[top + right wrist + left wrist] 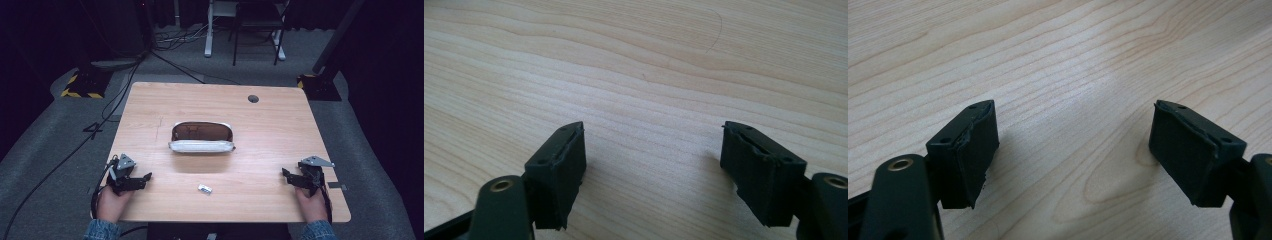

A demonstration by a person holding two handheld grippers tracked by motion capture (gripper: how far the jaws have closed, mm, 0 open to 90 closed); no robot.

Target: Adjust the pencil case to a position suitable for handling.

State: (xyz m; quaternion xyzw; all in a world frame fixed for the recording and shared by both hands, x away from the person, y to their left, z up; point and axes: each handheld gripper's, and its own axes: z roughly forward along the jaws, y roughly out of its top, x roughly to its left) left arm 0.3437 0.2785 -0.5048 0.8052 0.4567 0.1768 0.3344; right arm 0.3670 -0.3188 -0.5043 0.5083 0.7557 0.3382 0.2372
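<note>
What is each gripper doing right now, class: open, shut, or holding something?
Left gripper: open, holding nothing, over bare table.
Right gripper: open, holding nothing, over bare table.

wood table (280,130), open pouch (202,137) mid, sm. white item (205,188) nr front

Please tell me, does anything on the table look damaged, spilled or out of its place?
Nothing is spilled. The open pouch lies in the middle of the table, and a small white object lies alone nearer the person. The rubber pads of the left gripper look frayed at their edges. Both grippers stand open and hold nothing.
</note>
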